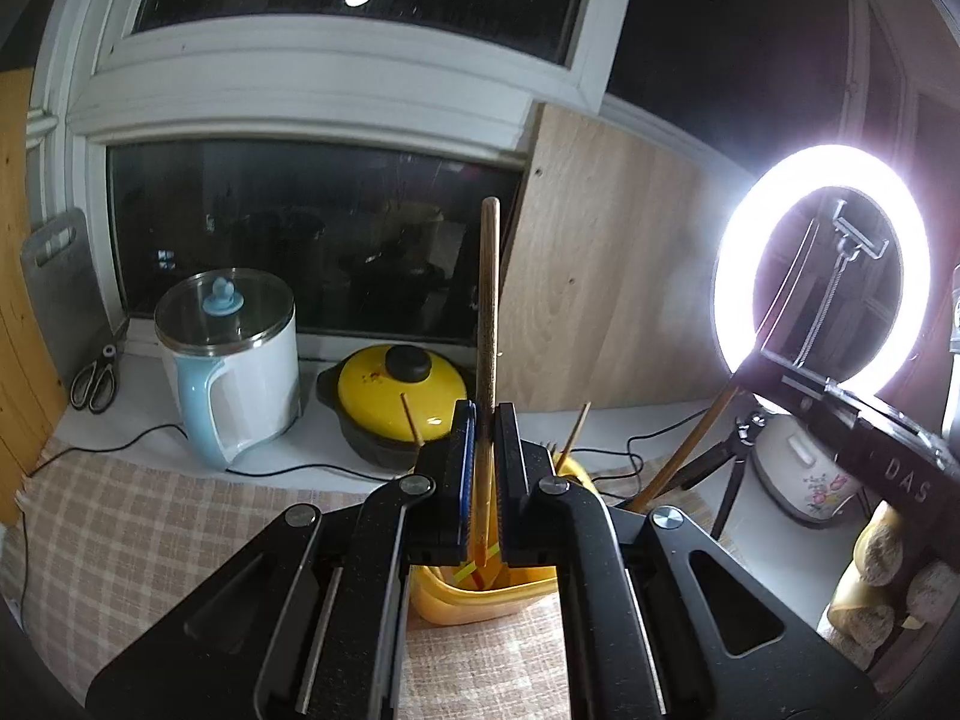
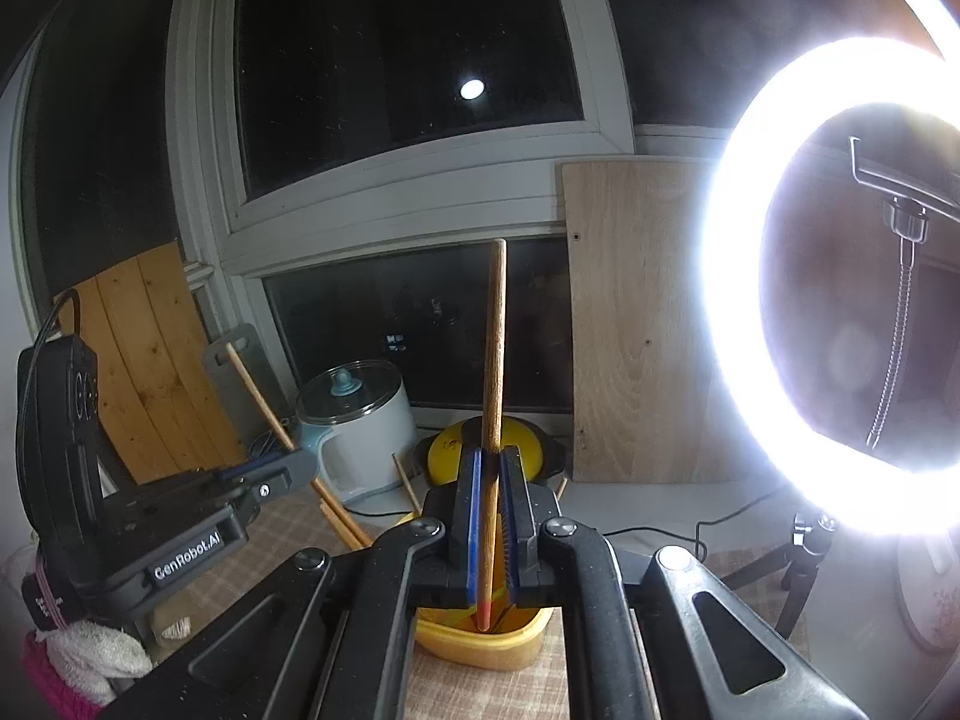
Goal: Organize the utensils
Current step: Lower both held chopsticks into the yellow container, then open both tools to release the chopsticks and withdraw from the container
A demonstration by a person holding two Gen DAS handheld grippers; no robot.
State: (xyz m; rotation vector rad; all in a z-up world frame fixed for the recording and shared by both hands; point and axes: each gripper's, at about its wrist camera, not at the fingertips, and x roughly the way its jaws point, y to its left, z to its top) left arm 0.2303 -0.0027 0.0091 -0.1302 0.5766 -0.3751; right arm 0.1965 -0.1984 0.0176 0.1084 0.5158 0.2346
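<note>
Both grippers are clamped on wooden utensil handles held upright over a yellow container on the checked worktop. The left gripper, fingers closed on a wooden stick, holds its lower end w/ yellow band inside the container mouth. The right gripper, also closed, holds a second wooden stick w/ red tip just at the rim. Risk: the two sticks or grippers may knock together over one narrow opening, or a tilted stick could tip the light container. Both grippers point slightly downward, side by side. Beyond: kettle, yellow pot, ring light.
</note>
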